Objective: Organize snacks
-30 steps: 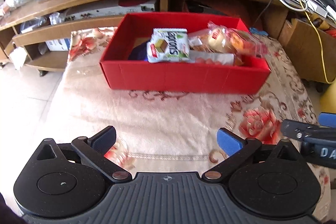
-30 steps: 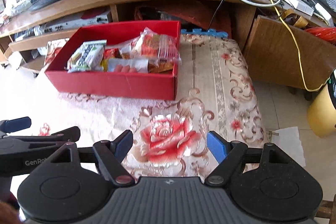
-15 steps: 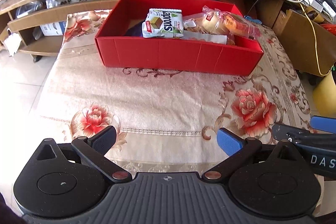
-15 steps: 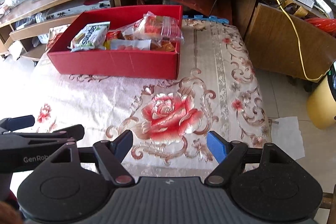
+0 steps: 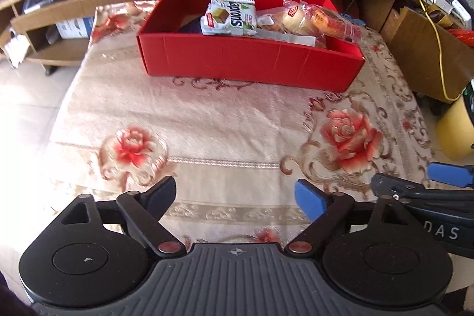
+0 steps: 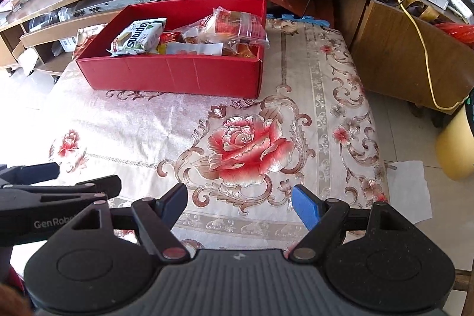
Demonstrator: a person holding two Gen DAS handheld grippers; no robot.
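Ahead of the left claw [image 5: 235, 196], well apart, a red box [image 5: 248, 61] on the table [image 5: 207, 120] holds the snack packets [image 5: 229, 18]. Its jaws have just been narrowing with nothing between them; the right claw [image 6: 240, 202] gapes empty too.

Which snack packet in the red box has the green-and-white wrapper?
The flat packet at the left end of the snack pile in the red box, printed with large dark lettering. The others are clear bags of orange and red items.

The green-and-white snack packet [image 6: 137, 37] reads "Saprons", possibly misread. Left tongs [image 6: 50, 191] show "GenRobo"; right tongs [image 5: 444, 206], "DAS".
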